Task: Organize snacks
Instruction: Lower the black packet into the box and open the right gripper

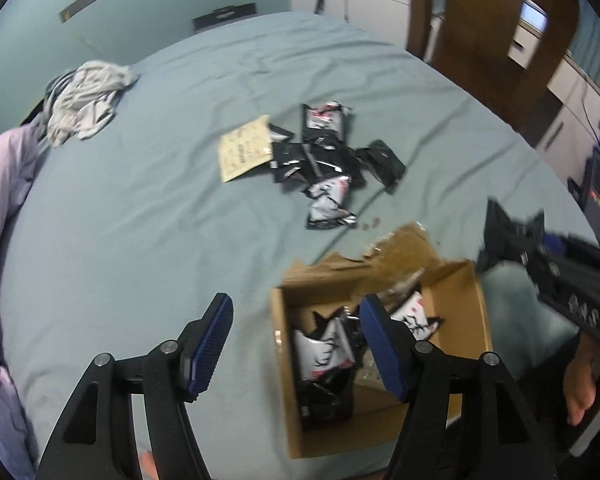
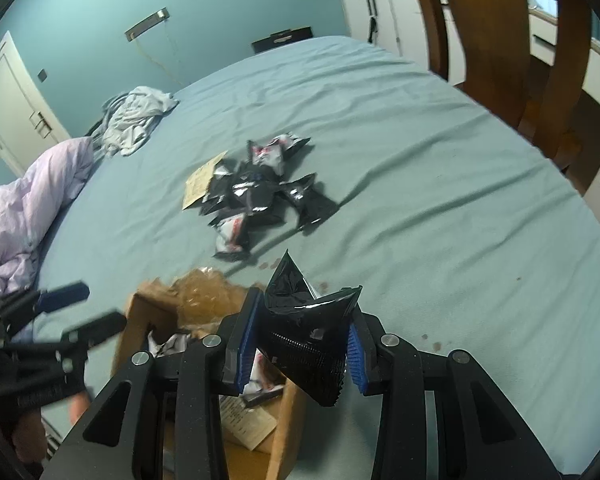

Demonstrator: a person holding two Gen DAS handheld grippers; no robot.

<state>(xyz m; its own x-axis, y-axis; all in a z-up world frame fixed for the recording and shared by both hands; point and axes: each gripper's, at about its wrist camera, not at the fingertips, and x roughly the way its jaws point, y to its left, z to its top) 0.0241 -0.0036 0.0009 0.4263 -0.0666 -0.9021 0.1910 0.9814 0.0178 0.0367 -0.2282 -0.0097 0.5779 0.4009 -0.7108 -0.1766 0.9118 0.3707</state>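
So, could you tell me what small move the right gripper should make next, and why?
Probably lower and release. The right gripper already pinches a crumpled black foil snack packet just above the open brown cardboard box, which already holds packets.

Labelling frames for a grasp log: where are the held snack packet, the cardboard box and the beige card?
black snack packet (image 2: 306, 344), right wrist view, its crumpled middle.
cardboard box (image 1: 281, 364), left wrist view, its left wall.
beige card (image 1: 242, 150), left wrist view, its printed face.
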